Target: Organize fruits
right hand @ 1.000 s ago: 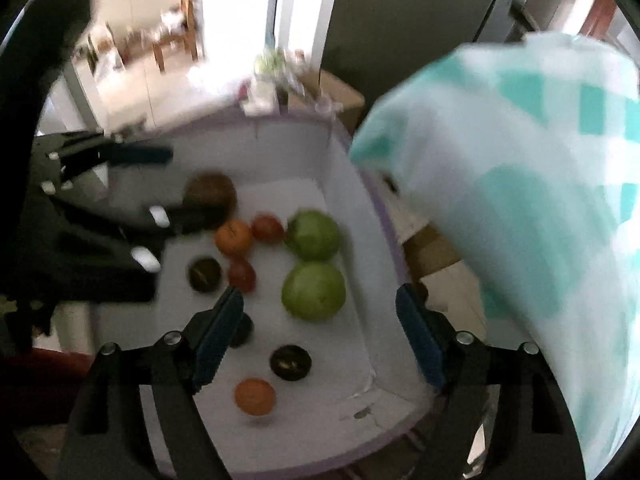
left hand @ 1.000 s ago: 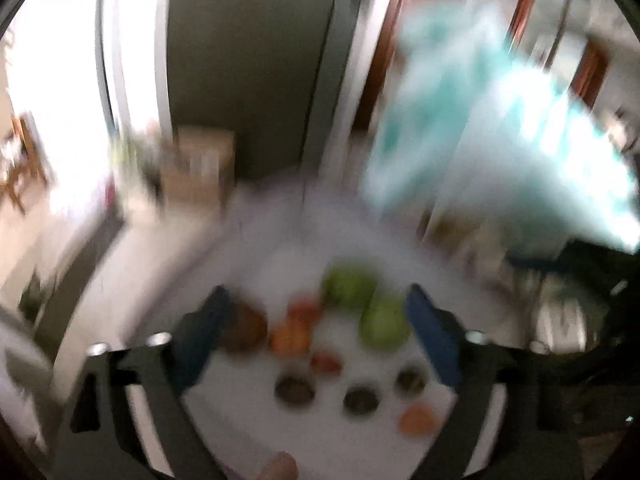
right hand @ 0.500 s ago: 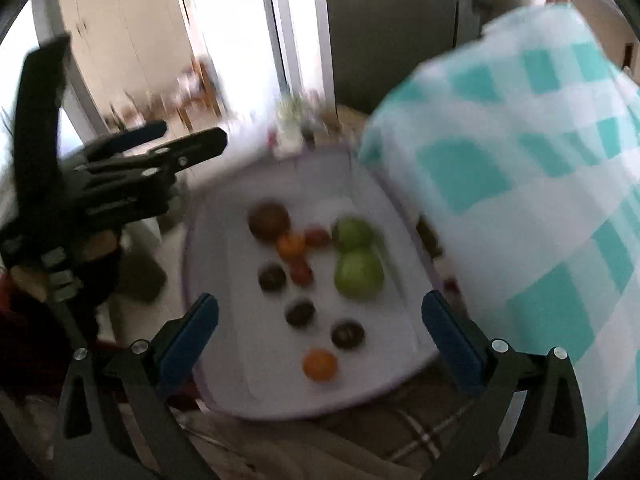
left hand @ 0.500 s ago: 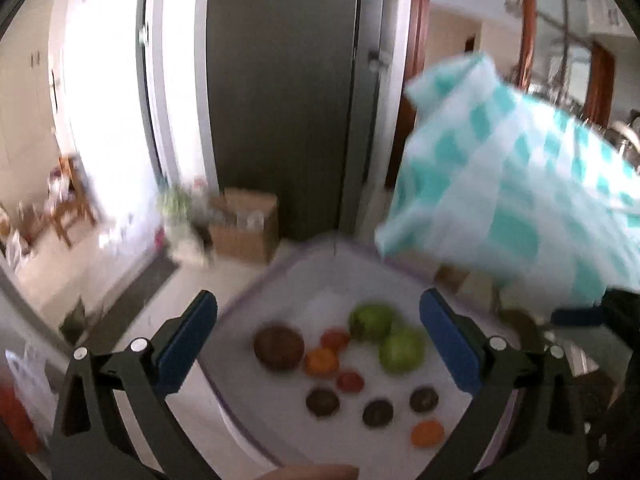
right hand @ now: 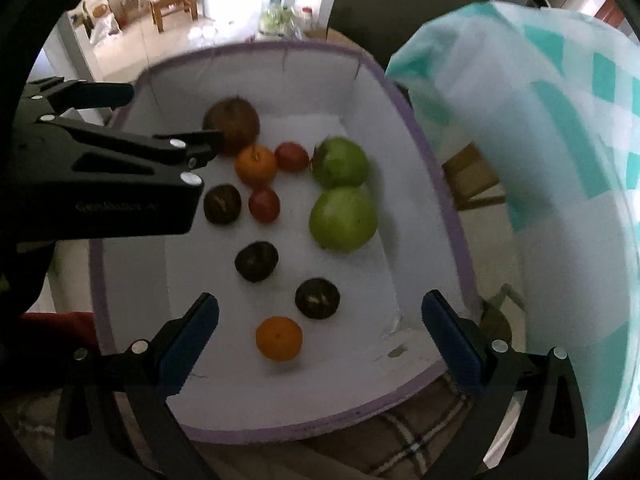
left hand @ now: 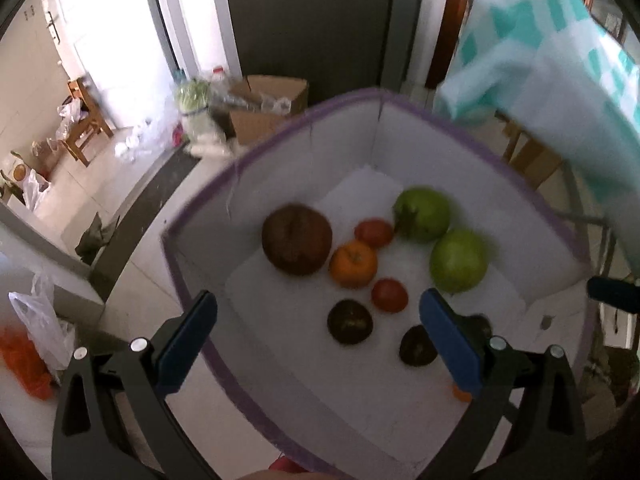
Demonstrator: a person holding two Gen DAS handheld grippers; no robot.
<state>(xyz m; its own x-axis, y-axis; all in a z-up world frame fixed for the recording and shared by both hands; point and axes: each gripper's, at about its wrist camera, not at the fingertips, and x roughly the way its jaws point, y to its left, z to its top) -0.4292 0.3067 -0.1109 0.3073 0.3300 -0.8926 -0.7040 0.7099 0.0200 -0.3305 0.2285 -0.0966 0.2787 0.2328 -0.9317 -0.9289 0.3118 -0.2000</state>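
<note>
Fingers of both grippers spread wide (gripping nothing), angled down over the white bin of fruit

All the fruit sits inside the box: coconut at the far left, two guavas along the right wall, tomatoes between them, one orange alone at the near end.

orange mostly behind left tool pad | dark fruit partly hidden | checked cloth edge-cropped
</note>
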